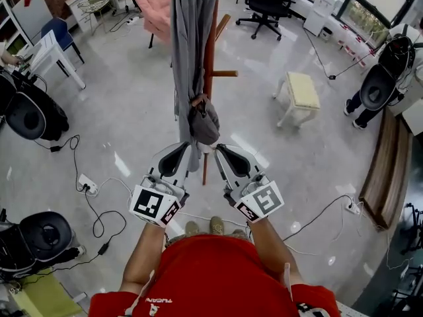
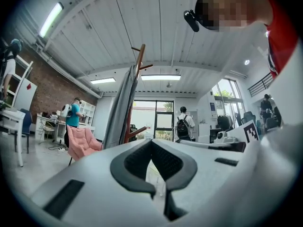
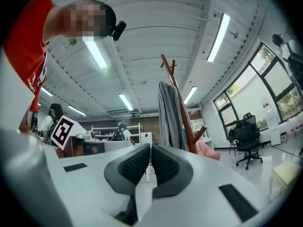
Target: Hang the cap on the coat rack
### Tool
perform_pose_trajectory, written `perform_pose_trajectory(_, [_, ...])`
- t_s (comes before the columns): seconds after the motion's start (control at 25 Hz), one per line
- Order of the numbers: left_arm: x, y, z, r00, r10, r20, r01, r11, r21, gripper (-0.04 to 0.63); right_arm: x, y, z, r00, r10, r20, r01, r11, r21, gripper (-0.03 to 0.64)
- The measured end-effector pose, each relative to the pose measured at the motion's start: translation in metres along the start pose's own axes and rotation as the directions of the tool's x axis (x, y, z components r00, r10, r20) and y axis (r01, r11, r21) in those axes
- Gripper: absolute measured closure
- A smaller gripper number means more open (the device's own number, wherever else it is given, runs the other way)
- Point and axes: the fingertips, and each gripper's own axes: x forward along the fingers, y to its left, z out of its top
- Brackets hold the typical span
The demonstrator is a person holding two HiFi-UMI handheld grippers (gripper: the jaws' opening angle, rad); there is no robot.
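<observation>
The red-brown wooden coat rack (image 1: pixel 210 51) stands straight ahead of me on the floor, with a long grey coat (image 1: pixel 188 38) draped on it. A dark grey cap (image 1: pixel 203 121) hangs low on the rack, below the coat. My left gripper (image 1: pixel 184 145) and right gripper (image 1: pixel 220 148) are side by side just beneath the cap, not touching it. Both are shut with nothing between their pads. The left gripper view has its jaws (image 2: pixel 151 141) met at the tips, the rack (image 2: pixel 138 74) and coat (image 2: pixel 120 110) behind. In the right gripper view, the rack (image 3: pixel 181 105) rises past the shut jaws (image 3: pixel 150 147).
A cream stool (image 1: pixel 301 92) stands right of the rack, with a pink armchair (image 1: pixel 156 5) and a black office chair (image 1: pixel 268 2) farther back. Cables and a power strip (image 1: pixel 88 185) lie on the floor at left. A wooden bench (image 1: pixel 383 170) runs along the right.
</observation>
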Motion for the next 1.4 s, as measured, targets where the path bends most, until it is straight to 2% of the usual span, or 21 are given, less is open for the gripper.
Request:
perform_pose_trajectory(0.4, [-0.005, -0.008, 0.012, 1.000, -0.010, 0.026, 0.010, 1.000, 0.007, 0.586, -0.001, 0.008, 0.013, 1.000, 0.019, 0.025, -0.020, 0.999, 0.035, 0.592])
perform_pose_trajectory(1.4, [-0.019, -0.008, 0.006, 0.999, -0.019, 0.031, 0.019, 1.000, -0.015, 0.586, -0.005, 0.024, 0.003, 1.000, 0.020, -0.013, -0.020, 1.000, 0.022, 0.594])
